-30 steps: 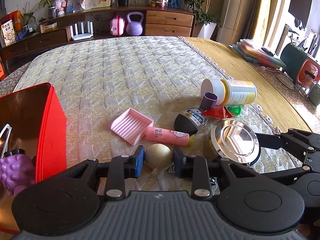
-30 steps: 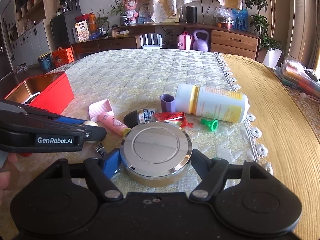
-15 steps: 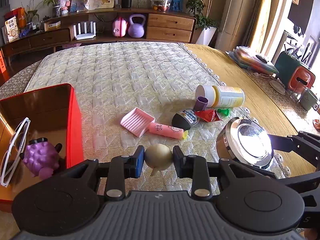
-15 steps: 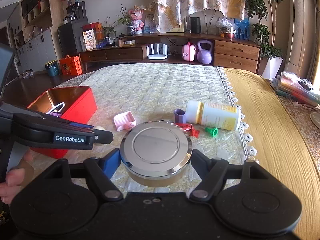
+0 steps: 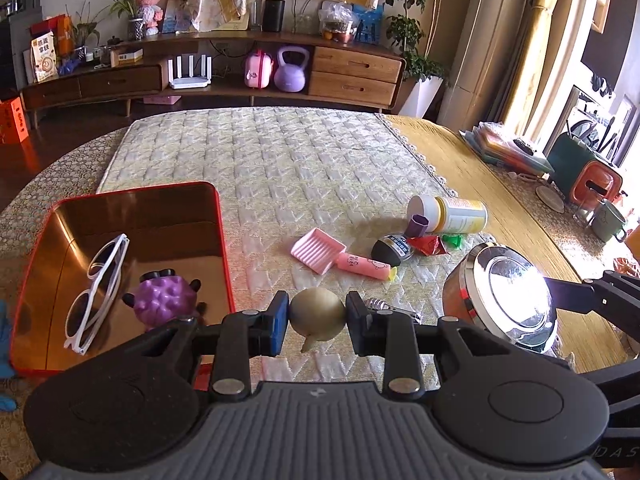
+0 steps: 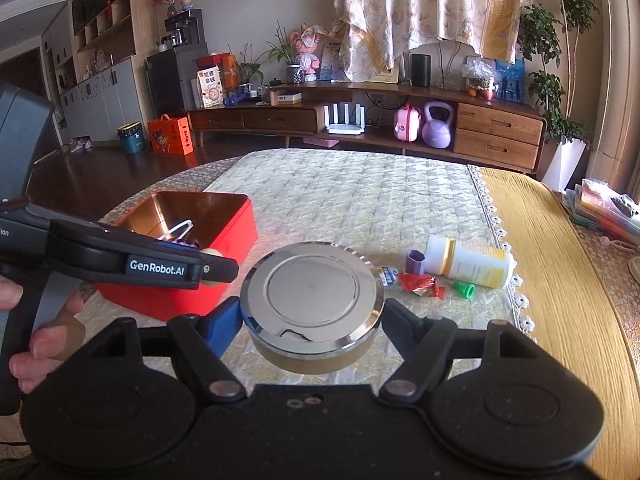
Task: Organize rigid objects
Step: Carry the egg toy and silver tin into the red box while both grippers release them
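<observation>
Beige ball: small beige ball (image 5: 318,314) with a little nub at the bottom, sitting right between the left gripper (image 5: 317,317) pads, both pads pressed on its sides, held up off the quilt.
Left gripper: clamped narrow on the ball, hanging just right of the red tin's near corner.
Round tin: shiny round tin (image 6: 311,299) with a chrome lid, pinched by the right gripper (image 6: 312,316), fingers spread wide around its sides, also up in the air.
Red tin: open red tin (image 5: 222,240) on the left, just beside the ball; inside are white sunglasses (image 5: 98,288) and a bumpy purple toy (image 5: 164,304).
Nail clipper: metal nail clipper (image 5: 394,309) on the quilt, poking out just behind the left gripper's right finger.
Loose stuff farther out: pink scoop (image 5: 320,250), pink tube (image 5: 366,266) touching it, dark egg-shaped bottle (image 5: 390,248), purple cap (image 5: 418,225), red wrapper (image 5: 430,245), green cap (image 5: 454,240), and a white pill bottle (image 5: 450,214) on its side.
Surface: pale quilted cloth (image 5: 280,168) over a table.
</observation>
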Demonstrator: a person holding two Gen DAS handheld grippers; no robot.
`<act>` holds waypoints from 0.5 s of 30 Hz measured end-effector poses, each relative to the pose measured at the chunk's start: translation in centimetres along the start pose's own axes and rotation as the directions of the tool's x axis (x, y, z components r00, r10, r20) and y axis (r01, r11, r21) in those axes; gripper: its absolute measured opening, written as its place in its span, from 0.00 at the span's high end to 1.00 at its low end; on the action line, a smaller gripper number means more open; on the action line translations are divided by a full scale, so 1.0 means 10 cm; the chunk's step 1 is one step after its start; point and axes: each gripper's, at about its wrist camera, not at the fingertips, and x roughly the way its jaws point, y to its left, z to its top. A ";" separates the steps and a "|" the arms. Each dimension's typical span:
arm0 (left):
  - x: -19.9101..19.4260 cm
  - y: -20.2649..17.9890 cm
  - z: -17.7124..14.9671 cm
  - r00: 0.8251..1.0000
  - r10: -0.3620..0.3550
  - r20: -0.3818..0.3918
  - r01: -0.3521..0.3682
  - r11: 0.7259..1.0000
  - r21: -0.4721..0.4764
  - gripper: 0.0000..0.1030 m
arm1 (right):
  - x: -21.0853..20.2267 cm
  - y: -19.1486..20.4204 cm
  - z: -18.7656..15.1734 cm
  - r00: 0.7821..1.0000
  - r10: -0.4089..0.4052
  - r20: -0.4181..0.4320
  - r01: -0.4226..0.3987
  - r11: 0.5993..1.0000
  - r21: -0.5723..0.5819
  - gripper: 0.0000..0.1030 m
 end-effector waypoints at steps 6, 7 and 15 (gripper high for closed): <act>-0.19 0.25 0.02 0.999 0.014 0.032 -0.013 1.000 -0.021 0.71 | 0.04 0.26 0.11 0.999 0.033 -0.001 -0.033 0.999 -0.033 0.27; -0.21 0.31 0.03 0.999 0.021 0.038 -0.020 1.000 -0.024 0.71 | 0.05 0.31 0.12 0.999 0.039 -0.002 -0.039 0.998 -0.040 0.27; -0.22 0.74 0.07 0.995 0.081 0.053 -0.077 0.994 -0.075 0.71 | 0.29 0.67 0.29 0.997 0.079 -0.018 -0.080 0.994 -0.070 0.27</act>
